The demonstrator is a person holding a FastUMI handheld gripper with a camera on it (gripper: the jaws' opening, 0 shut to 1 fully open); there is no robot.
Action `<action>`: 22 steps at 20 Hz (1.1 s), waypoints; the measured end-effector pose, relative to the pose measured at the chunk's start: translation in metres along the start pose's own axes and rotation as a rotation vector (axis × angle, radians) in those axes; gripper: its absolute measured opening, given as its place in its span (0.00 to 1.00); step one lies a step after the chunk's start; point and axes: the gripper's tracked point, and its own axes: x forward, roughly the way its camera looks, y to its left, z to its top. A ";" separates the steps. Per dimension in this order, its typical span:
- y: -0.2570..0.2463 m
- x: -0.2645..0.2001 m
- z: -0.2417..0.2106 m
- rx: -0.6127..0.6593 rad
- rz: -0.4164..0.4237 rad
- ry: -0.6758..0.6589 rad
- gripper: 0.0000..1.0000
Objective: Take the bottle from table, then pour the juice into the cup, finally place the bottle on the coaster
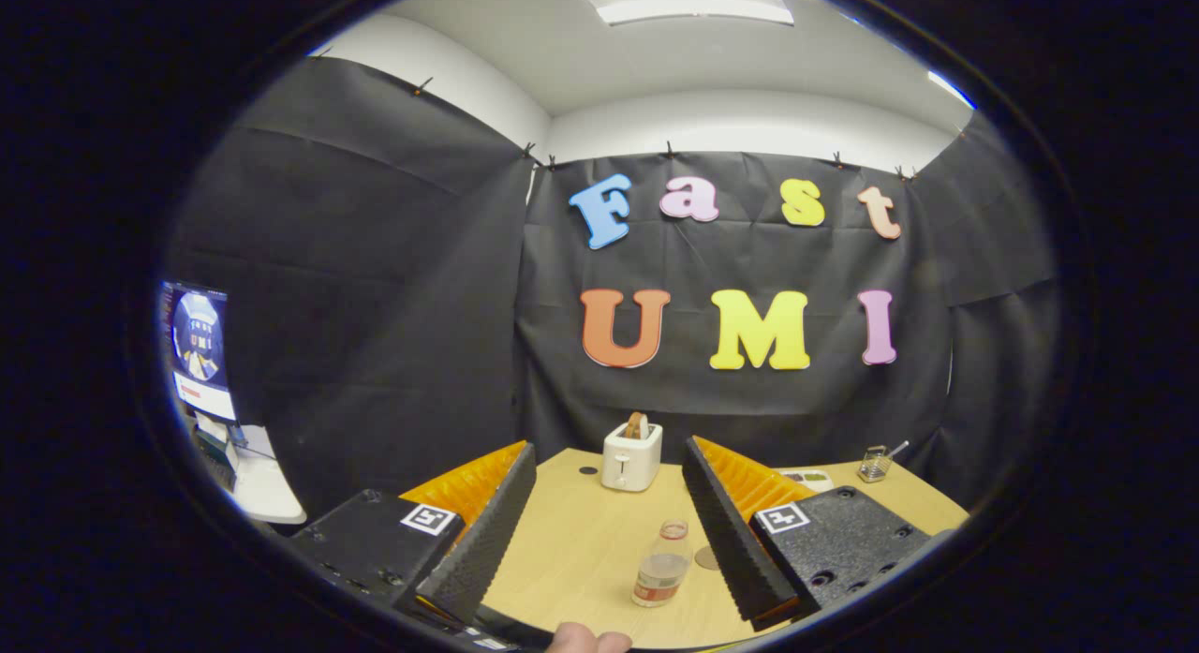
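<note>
A small clear bottle (661,565) with a red-banded label stands upright on the wooden table (581,550). It sits low between my two fingers, closer to the right one. A round brownish coaster (707,558) lies flat just right of the bottle, partly hidden behind the right finger (726,517). My gripper (609,456) is open wide, and neither finger touches the bottle. The gripper is raised and looks across the table toward the wall.
A white toaster (630,455) with a slice of bread in it stands beyond the fingers at the table's far side. A small wire basket (875,464) sits at the far right. A monitor (199,348) stands on a side desk at left. A fingertip (587,639) shows below the bottle.
</note>
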 end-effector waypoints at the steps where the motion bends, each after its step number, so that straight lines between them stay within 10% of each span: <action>1: 0.000 0.001 -0.006 -0.002 -0.005 0.012 1.00; 22: -0.048 0.020 -0.210 0.014 -0.177 0.276 1.00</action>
